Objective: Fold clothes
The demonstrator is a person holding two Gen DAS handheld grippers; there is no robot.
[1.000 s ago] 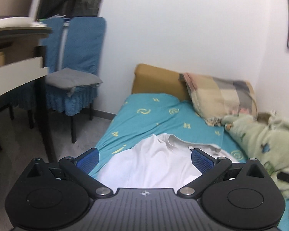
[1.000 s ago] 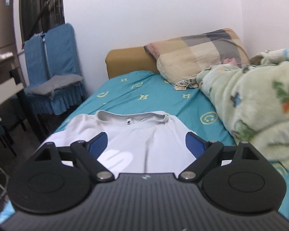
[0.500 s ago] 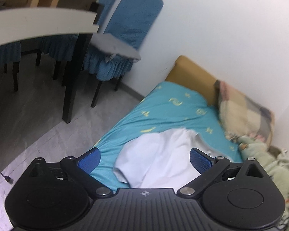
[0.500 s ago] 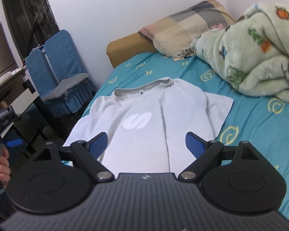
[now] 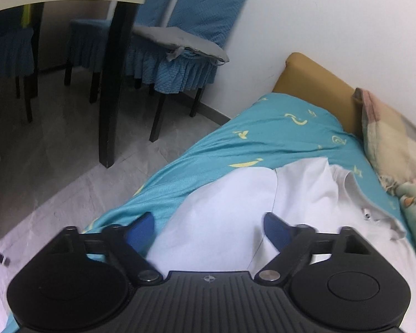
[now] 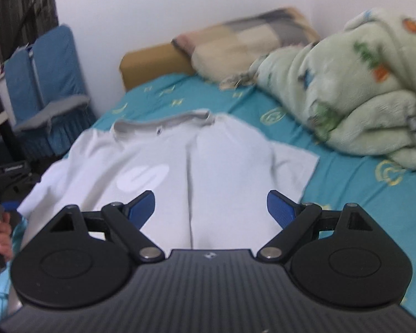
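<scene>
1. Two sets of tongs are in view, one per hand, and both hang above a white T-shirt (image 6: 208, 166) that lies flat on the bed (image 6: 346, 183), front up, collar toward the headboard.
2. The left tongs (image 5: 209, 226) stand wide apart with nothing between the blue pads (image 5: 276, 229); they sit over the shirt's left sleeve and shoulder, near the bed's edge, and whether they touch the cloth cannot be told.
3. The right tongs (image 6: 210, 205) are likewise spread wide and grip nothing; they hover over the lower middle of the shirt.
4. In the right wrist view the shirt shows a pale oval logo (image 6: 142, 177) on the chest, a grey collar (image 6: 163, 122) with a small dark tag, and a long crease running down its middle.
5. The shirt's right sleeve (image 6: 294, 163) lies spread on the teal sheet, near a heaped green fleece blanket (image 6: 355, 88).
6. A checked pillow (image 6: 246, 41) leans on the tan headboard (image 6: 149, 61), well apart from the shirt's collar.
7. The person's left hand (image 6: 1, 233) shows at the edge of the right wrist view, wrapped round a handle.
8. Beside the bed stand blue-covered chairs (image 5: 185, 41) with a grey cloth (image 5: 180, 40) on one seat, and a dark-legged table (image 5: 111, 83) on the grey floor.
</scene>
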